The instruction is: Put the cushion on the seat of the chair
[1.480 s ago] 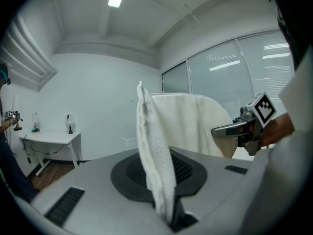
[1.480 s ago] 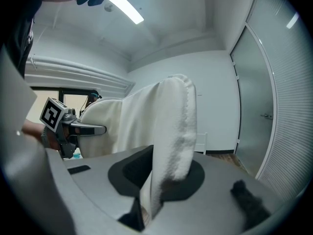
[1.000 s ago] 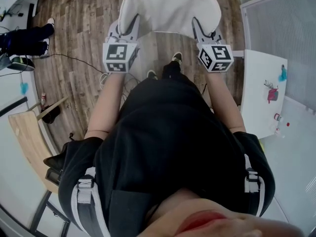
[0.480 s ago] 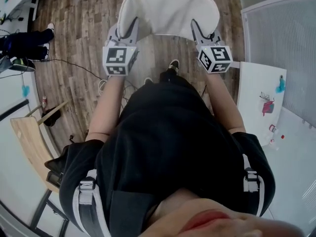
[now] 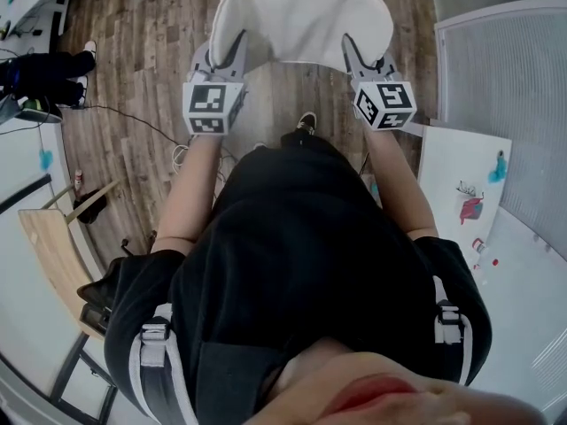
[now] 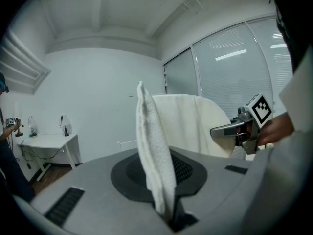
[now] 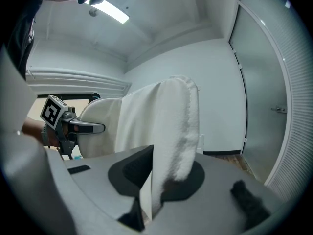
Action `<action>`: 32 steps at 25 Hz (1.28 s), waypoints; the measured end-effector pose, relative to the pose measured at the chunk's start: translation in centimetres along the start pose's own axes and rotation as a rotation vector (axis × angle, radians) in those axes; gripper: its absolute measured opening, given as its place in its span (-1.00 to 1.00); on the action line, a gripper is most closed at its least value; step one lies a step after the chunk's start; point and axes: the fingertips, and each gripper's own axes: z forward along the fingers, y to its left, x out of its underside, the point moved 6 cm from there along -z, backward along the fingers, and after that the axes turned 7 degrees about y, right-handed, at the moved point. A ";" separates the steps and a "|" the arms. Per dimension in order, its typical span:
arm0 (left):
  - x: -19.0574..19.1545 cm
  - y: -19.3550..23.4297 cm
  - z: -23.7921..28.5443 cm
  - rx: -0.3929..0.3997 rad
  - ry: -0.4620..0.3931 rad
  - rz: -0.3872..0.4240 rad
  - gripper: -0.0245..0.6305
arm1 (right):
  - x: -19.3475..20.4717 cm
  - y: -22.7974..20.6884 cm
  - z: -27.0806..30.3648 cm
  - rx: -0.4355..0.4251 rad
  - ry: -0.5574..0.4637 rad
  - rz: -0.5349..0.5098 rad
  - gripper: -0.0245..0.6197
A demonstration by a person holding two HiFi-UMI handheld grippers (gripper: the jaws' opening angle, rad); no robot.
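A white, soft cushion (image 5: 301,16) hangs in front of me over the wooden floor, held at its near edge by both grippers. My left gripper (image 5: 226,56) is shut on the cushion's left corner, and its own view shows the fabric (image 6: 154,155) pinched upright between the jaws. My right gripper (image 5: 359,56) is shut on the right corner, with the fabric (image 7: 171,131) clamped in its jaws. Each gripper view also shows the other gripper across the cushion: the right gripper (image 6: 230,129) and the left gripper (image 7: 90,128). I cannot make out a chair for certain.
A light wooden surface on dark legs (image 5: 53,255) stands at the lower left. At the right is a white table (image 5: 452,162) with small red and teal items, beside a frosted glass wall (image 5: 505,78). A person's legs (image 5: 44,69) and a cable (image 5: 133,109) are at the left.
Both grippers keep their hold on the cushion. The floor and the white table have slid down and left in the head view as I walk forward with the cushion.
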 end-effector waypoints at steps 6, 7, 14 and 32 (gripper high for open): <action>-1.2 -0.9 2.3 -0.022 0.007 0.002 -0.77 | -0.5 -2.9 0.8 -0.017 -0.006 -0.006 -0.75; -1.3 -1.2 2.7 -0.026 0.009 0.002 -0.77 | -0.5 -3.5 0.9 -0.021 -0.006 -0.006 -0.75; -2.6 -2.5 5.6 -0.055 0.018 0.019 -0.77 | -0.5 -7.2 2.0 -0.050 -0.015 0.001 -0.75; -3.7 1.0 10.5 -0.041 0.022 0.027 -0.77 | -2.3 -9.6 6.6 -0.047 -0.010 0.006 -0.75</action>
